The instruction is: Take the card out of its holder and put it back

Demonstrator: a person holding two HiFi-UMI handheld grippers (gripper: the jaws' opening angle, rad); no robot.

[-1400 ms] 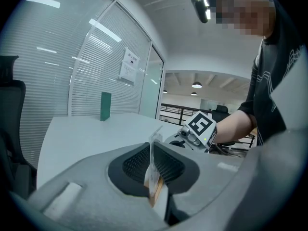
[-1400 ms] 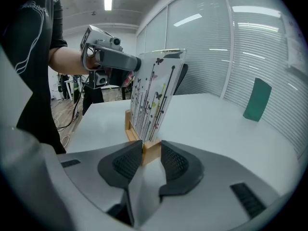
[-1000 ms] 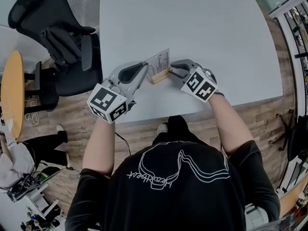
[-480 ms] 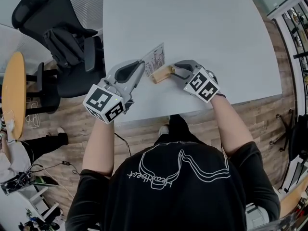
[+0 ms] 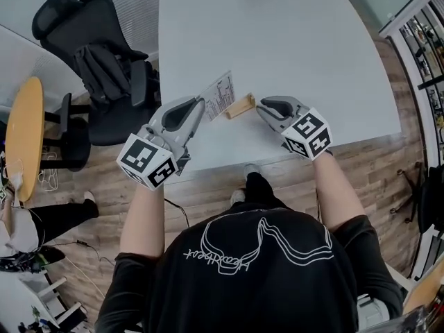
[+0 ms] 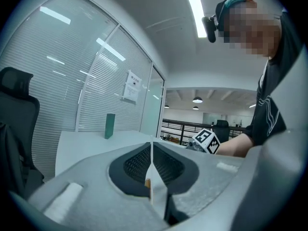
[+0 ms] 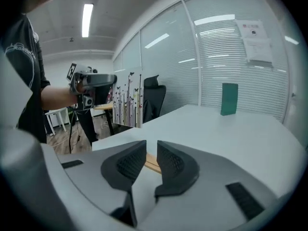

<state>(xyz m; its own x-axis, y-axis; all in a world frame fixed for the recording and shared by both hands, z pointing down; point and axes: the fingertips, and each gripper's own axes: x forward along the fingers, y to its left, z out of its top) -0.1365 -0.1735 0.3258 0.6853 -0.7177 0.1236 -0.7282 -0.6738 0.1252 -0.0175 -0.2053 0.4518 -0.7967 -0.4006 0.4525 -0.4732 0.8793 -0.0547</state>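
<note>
Grips the card [image 5: 219,96] by one edge in the tightly shut left gripper [image 5: 198,107], held clear of the wooden holder [image 5: 240,107] lying on the white table [image 5: 312,47]. Closes the empty right gripper [image 5: 263,109] just beside that holder, not yet on it. For a clean return: steady the holder first, line the card's lower edge over the slot, lower straight, avoid tilting.

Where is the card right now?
In the head view the card is clamped in the left tool, left of centre. It is out of the wooden holder, which lies just to its right on the table.
</note>
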